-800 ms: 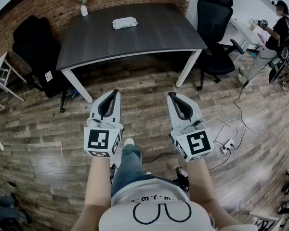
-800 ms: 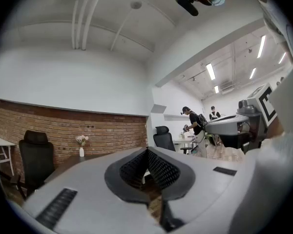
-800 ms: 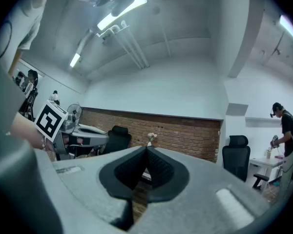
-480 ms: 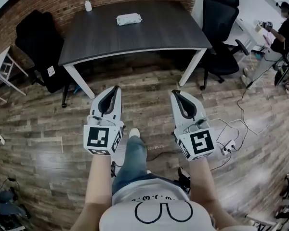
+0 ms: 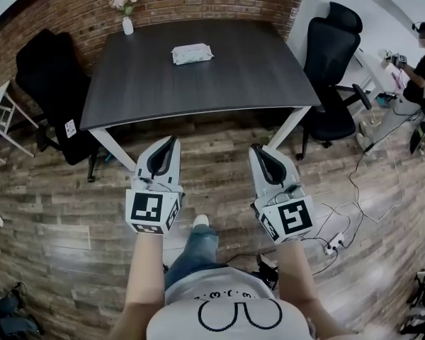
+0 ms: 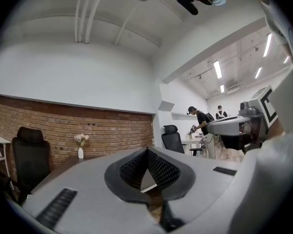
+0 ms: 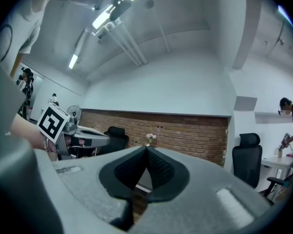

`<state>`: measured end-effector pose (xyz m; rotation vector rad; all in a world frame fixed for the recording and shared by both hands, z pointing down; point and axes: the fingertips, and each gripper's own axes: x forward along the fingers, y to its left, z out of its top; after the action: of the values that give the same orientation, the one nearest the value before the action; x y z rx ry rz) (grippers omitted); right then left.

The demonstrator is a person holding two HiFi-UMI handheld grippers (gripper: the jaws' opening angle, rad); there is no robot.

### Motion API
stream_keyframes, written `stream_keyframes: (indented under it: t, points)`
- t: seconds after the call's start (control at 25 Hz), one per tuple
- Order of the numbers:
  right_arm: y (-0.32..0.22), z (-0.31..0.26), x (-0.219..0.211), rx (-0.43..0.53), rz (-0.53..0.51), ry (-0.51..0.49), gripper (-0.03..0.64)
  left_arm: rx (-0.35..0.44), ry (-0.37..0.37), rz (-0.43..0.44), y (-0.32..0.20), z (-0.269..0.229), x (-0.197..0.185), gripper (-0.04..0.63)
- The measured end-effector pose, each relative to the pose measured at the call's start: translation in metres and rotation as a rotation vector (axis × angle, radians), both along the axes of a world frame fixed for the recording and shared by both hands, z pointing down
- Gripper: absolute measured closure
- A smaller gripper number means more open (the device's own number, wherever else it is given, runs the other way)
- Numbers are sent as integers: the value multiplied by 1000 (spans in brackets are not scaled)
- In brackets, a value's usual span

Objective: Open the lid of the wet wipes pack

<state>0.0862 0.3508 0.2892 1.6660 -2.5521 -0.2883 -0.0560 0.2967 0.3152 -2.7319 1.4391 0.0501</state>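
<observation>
A white wet wipes pack (image 5: 192,53) lies flat on the far half of a dark table (image 5: 149,83), its lid down as far as I can tell. My left gripper (image 5: 173,139) and right gripper (image 5: 254,148) are held level over the wooden floor, short of the table's near edge and well away from the pack. Both are shut with nothing between the jaws. In the left gripper view the left gripper (image 6: 147,150) has its tips touching; the right gripper (image 7: 146,147) looks the same in its own view. Neither gripper view shows the pack.
A small white vase with pink flowers (image 5: 127,21) stands at the table's far left corner by the brick wall. Black office chairs sit at the left (image 5: 49,83) and right (image 5: 336,69) of the table. Cables and a power strip (image 5: 333,227) lie on the floor right. A person (image 5: 419,69) stands far right.
The table and pack have come closer and lower in the head view as the person steps forward. Both grippers stay shut and side by side.
</observation>
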Motion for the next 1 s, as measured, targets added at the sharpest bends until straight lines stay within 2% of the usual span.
stream_keyframes:
  t: [0.32, 0.48, 0.8, 1.0]
  points:
    - [-136, -11, -18, 1, -4, 1, 618, -36, 47, -25, -135, -10, -22, 597]
    - [-177, -7, -23, -13, -9, 6, 618, -18, 38, -39, -176, -8, -31, 597]
    - [-264, 2, -8, -46, -38, -29, 617, -59, 45, -60, -252, 11, -23, 598]
    - [-341, 10, -4, -50, -89, -42, 617, -90, 96, -32, -311, 22, -13, 598]
